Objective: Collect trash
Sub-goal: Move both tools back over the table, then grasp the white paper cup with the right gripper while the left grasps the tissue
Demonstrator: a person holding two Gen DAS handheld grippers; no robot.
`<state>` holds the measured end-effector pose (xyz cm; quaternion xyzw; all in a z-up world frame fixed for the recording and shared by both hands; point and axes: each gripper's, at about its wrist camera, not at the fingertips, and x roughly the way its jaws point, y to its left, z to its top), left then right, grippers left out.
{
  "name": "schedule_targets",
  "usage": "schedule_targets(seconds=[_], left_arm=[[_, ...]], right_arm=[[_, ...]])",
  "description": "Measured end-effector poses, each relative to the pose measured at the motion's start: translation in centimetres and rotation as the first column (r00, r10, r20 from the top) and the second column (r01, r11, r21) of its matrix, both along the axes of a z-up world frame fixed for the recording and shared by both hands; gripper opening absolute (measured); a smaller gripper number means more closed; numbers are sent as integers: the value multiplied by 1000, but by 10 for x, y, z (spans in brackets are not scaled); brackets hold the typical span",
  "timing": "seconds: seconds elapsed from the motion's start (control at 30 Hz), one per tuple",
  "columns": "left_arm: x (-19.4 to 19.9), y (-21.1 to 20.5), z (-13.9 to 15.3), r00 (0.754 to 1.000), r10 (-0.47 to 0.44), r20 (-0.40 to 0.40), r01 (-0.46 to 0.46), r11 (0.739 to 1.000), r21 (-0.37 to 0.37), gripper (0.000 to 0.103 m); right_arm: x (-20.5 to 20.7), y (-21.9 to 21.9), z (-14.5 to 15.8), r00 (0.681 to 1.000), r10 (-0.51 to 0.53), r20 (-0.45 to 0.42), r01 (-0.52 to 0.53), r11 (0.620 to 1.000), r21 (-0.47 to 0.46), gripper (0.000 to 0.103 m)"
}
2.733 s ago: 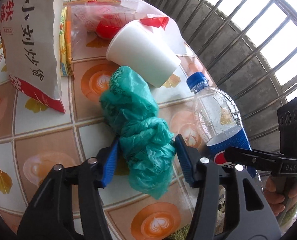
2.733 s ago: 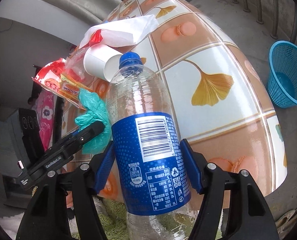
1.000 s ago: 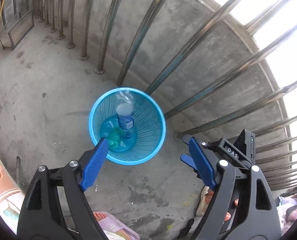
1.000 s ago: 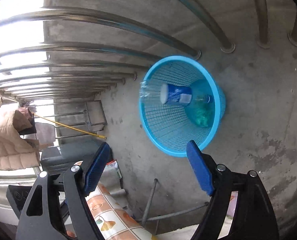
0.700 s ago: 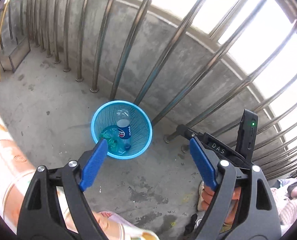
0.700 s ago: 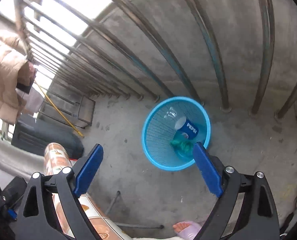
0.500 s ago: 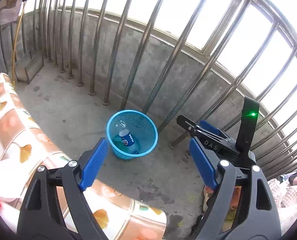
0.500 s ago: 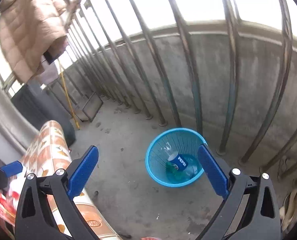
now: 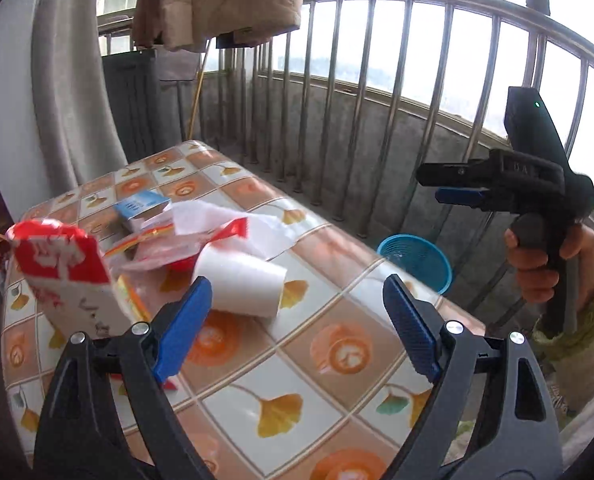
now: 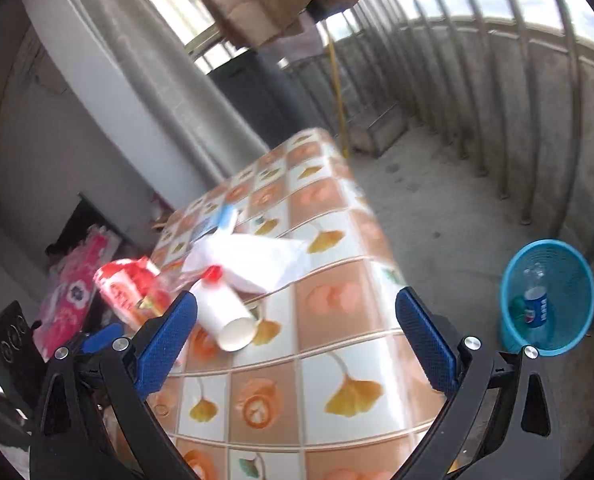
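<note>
A white foam cup (image 9: 241, 284) (image 10: 225, 312) lies on its side on the tile-patterned table (image 9: 337, 352) (image 10: 329, 360). Beside it are a red and white snack bag (image 9: 61, 268) (image 10: 125, 284), crumpled white paper (image 9: 233, 220) (image 10: 253, 260) and a small blue carton (image 9: 141, 206). My left gripper (image 9: 297, 326) hangs above the table near the cup, its jaws opening with nothing between them. My right gripper (image 10: 295, 344) (image 9: 429, 182) is open and empty, held in a hand at the right. The blue basket (image 10: 569, 264) (image 9: 417, 260) on the floor holds the Pepsi bottle (image 10: 537, 304) and the green bag (image 10: 517, 308).
A steel railing (image 9: 377, 120) on a concrete wall runs behind the table and basket. A beige jacket (image 9: 217, 0) hangs above, with a grey curtain (image 9: 69, 80) and a dark cabinet (image 9: 137, 100) at the far end. Pink packaging (image 10: 77, 276) lies left of the table.
Both grippers have swung up and away from the basket on the floor, back over the table. The bottle and green bag stay in the basket. The right gripper has rolled upright.
</note>
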<state>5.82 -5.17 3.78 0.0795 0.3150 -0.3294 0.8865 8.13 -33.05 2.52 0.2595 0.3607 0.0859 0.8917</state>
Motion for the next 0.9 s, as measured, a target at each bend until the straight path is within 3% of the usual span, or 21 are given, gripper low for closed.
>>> schedule_targets(seconds=[0.13, 0.3, 0.47, 0.57, 0.67, 0.77, 0.9], left_arm=[[-1, 24, -25, 996, 92, 20, -93, 994, 54, 80], [6, 38, -37, 980, 187, 66, -192, 978, 76, 71], [20, 43, -36, 931, 310, 194, -342, 925, 163, 65], [29, 46, -39, 919, 344, 195, -379, 906, 187, 63], [32, 50, -35, 918, 350, 187, -379, 913, 150, 60], [27, 47, -29, 921, 325, 212, -355, 927, 119, 55], [18, 40, -17, 938, 263, 226, -286, 956, 73, 48]], right_arm=[[31, 52, -16, 982, 176, -74, -174, 984, 34, 93], [78, 96, -35, 944, 291, -153, -290, 957, 31, 90], [105, 124, -48, 911, 354, -210, -361, 932, 6, 90], [112, 135, -53, 896, 378, -232, -390, 921, -7, 89], [114, 142, -60, 882, 391, -263, -410, 912, -17, 82], [112, 144, -71, 863, 398, -311, -423, 906, -16, 67], [103, 140, -73, 862, 395, -319, -419, 908, -9, 63]])
